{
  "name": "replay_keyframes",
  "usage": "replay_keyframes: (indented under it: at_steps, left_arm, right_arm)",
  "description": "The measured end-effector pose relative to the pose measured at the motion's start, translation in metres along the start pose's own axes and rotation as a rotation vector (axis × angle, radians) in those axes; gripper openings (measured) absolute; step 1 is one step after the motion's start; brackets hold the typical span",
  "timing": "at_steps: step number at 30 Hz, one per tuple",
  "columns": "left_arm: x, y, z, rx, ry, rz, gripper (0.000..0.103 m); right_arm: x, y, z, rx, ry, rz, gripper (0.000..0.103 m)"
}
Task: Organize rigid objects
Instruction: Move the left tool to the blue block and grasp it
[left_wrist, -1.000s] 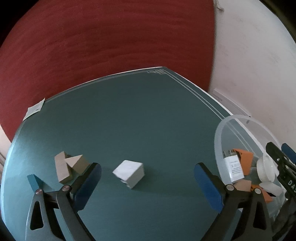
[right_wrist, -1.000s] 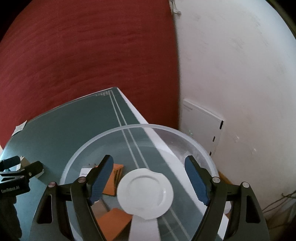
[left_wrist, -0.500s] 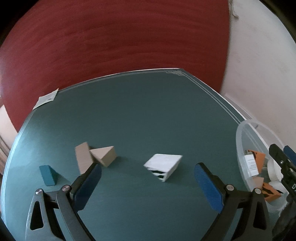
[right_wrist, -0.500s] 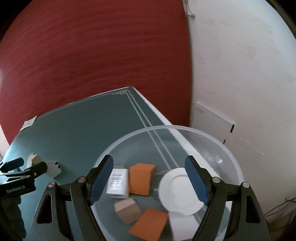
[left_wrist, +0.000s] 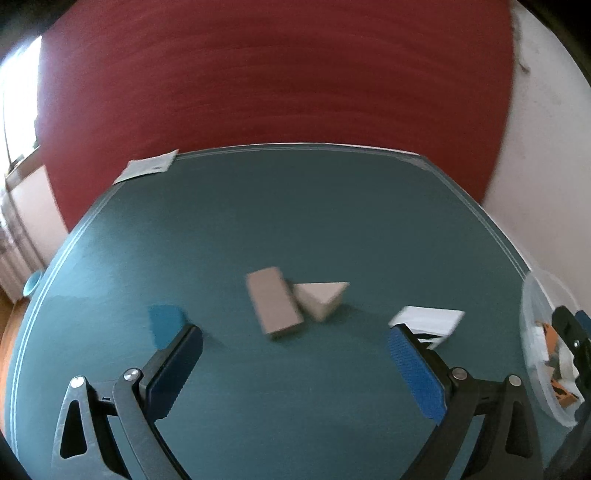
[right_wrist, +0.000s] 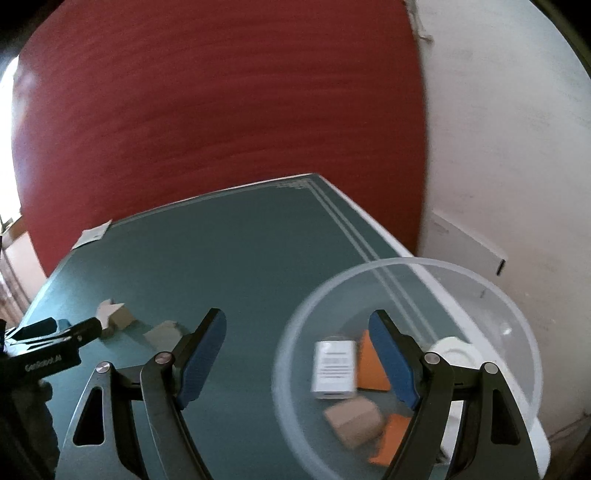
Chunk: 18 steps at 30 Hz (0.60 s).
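In the left wrist view, a tan rectangular block, a tan wedge, a white box and a teal block lie on the green table. My left gripper is open and empty, just short of the tan blocks. My right gripper is open and empty over the left rim of a clear bowl, which holds a white labelled box, orange blocks, a tan block and a white lid.
A paper slip lies at the table's far left corner. The bowl sits at the table's right edge near a white wall. A red wall is behind. The left gripper's body shows at the right view's left side.
Both cameras have swung left. The tan blocks now sit between my left fingers instead of the white box. My right gripper has moved from over the bowl's middle to its left rim.
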<state>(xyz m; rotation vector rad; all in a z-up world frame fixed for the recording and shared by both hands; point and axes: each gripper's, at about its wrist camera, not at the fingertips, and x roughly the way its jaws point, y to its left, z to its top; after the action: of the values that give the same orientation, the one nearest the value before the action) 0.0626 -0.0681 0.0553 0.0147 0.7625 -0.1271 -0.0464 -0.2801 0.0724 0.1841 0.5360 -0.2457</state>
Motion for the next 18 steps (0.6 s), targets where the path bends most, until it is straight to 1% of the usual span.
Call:
replay_keyframes:
  at_steps: [5,9,12,18]
  left_arm:
    - [-0.001,0.033,0.0,-0.067,0.002,0.055,0.102]
    - [0.004,0.059,-0.005,-0.127,0.024,0.112,0.102]
    - [0.007,0.069,-0.011,-0.151,0.04,0.147,0.102]
    - [0.018,0.076,-0.013,-0.165,0.063,0.18,0.102]
  right_arm:
    - [0.003,0.024,-0.002,-0.028,0.009,0.056,0.081]
    - [0.006,0.042,-0.007,-0.05,0.029,0.1,0.081]
    - [0.009,0.053,-0.013,-0.067,0.047,0.126,0.081]
    - [0.011,0.067,-0.023,-0.096,0.074,0.164,0.081]
